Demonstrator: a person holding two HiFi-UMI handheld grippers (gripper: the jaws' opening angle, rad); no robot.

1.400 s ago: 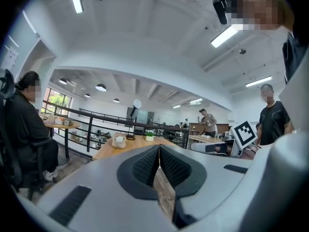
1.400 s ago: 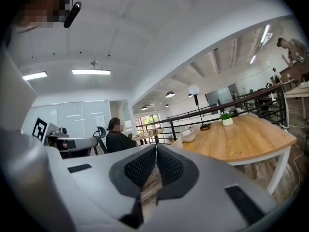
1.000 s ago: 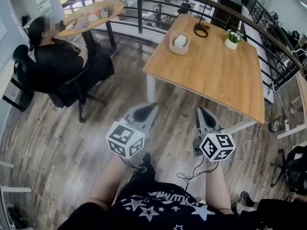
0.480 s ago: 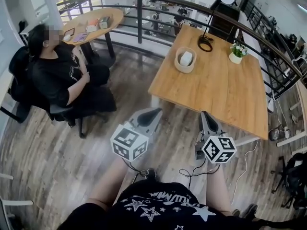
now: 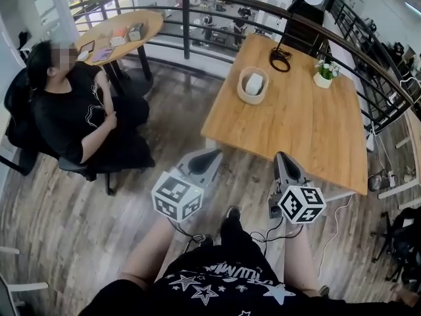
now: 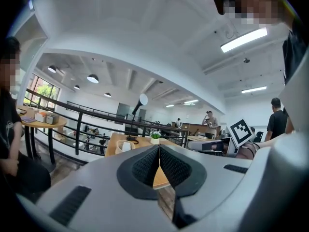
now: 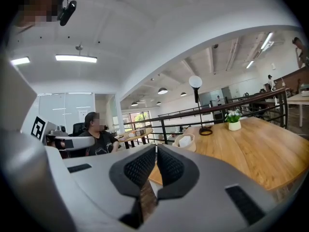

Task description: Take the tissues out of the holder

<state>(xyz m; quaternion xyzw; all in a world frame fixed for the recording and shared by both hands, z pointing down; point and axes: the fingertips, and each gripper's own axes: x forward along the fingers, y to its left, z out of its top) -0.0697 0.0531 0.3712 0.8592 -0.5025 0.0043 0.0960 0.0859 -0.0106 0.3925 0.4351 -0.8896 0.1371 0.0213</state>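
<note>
Left gripper [image 5: 212,154]: 2 fingers [image 6: 145,167] pressed together, nothing between them; over the wood floor [image 5: 99,209], off the desk's near left corner.
Right gripper [image 5: 281,155]: fingers closed tip to tip, empty; by the desk's near edge.
Tissues [image 5: 254,82]: white, standing in the round beige holder [image 5: 242,94].
Holder place: on the desk [image 5: 296,130], close to its left edge toward the far end, well apart from both grippers.
Far edge: lamp base [image 5: 280,60], potted plant [image 5: 322,76].
</note>
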